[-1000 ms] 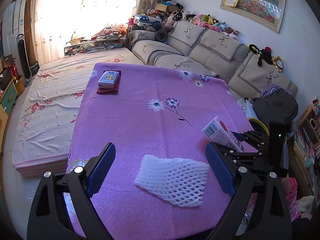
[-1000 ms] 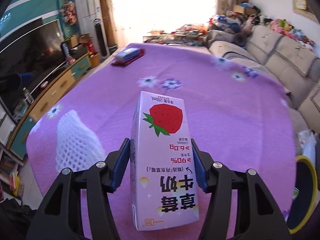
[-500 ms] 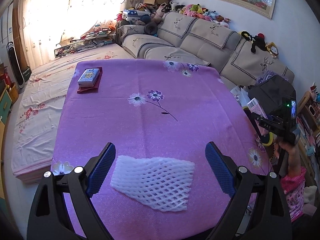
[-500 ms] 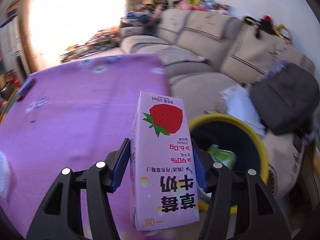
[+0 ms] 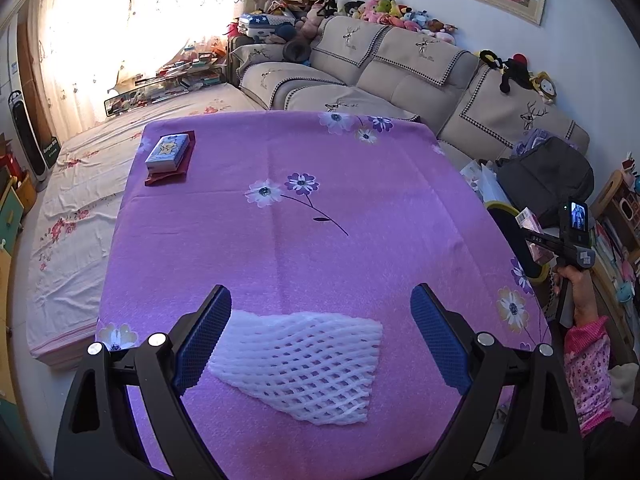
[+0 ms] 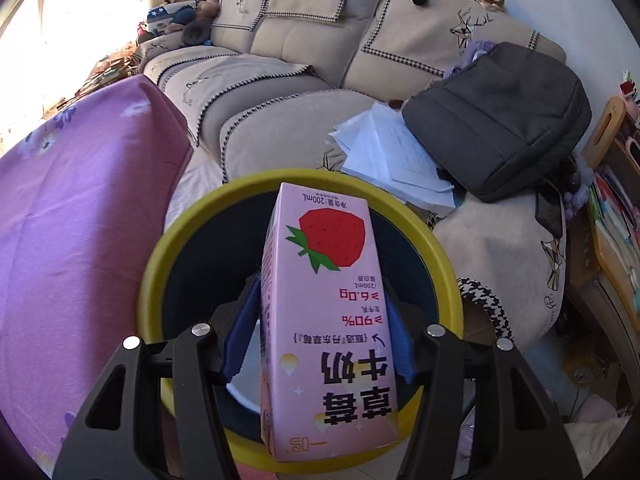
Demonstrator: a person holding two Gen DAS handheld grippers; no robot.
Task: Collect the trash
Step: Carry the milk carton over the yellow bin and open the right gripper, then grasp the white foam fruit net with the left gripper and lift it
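Note:
My right gripper (image 6: 320, 312) is shut on a pink strawberry milk carton (image 6: 328, 312) and holds it over the yellow-rimmed trash bin (image 6: 152, 280) beside the table. It also shows in the left wrist view (image 5: 530, 226), past the table's right edge. My left gripper (image 5: 320, 336) is open and empty, low over the purple tablecloth (image 5: 280, 240), with a white foam net (image 5: 304, 364) lying between its fingers.
A card box on a red book (image 5: 168, 154) lies at the table's far left. A beige sofa (image 6: 280, 80) with a grey bag (image 6: 496, 116) and papers (image 6: 392, 152) stands behind the bin. A shelf (image 6: 616, 216) is at the right.
My right gripper has carried the carton off the table to the right and now holds it over the bin. My left gripper has closed in on the foam net.

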